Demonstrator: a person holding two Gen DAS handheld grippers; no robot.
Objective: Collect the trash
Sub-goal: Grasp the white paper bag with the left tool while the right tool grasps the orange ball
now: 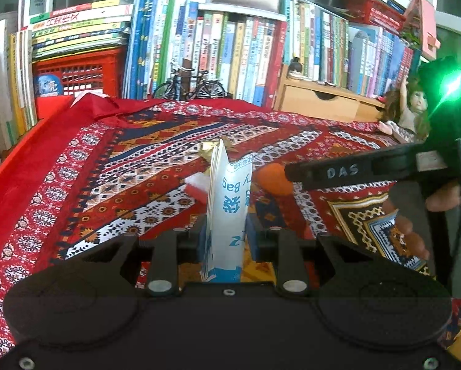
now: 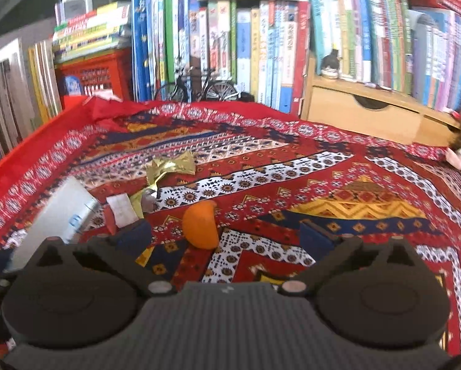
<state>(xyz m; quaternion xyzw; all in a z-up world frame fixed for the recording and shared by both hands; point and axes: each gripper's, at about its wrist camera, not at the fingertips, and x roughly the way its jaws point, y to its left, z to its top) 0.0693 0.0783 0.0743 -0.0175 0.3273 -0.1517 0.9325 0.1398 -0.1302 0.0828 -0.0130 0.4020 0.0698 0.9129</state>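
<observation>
My left gripper (image 1: 225,237) is shut on a white bag with blue print (image 1: 227,203), which stands upright between its blue pads. An orange peel (image 1: 273,178) lies on the patterned cloth (image 1: 137,160) just right of the bag, and a red-and-white wrapper (image 1: 196,186) just left of it. In the right wrist view my right gripper (image 2: 224,234) stands wide open over the cloth. The orange peel (image 2: 199,226) sits between its pads, touching neither. Further back lie a gold wrapper (image 2: 171,166) and a white-and-red paper scrap (image 2: 121,211). The bag (image 2: 60,219) shows at the left.
Rows of books (image 2: 261,46), a red crate (image 2: 91,74), a model bicycle (image 2: 199,88) and a wooden drawer box (image 2: 366,117) line the cloth's far edge. A doll (image 1: 412,108) sits at the right. A hand (image 1: 443,197) holds the right tool.
</observation>
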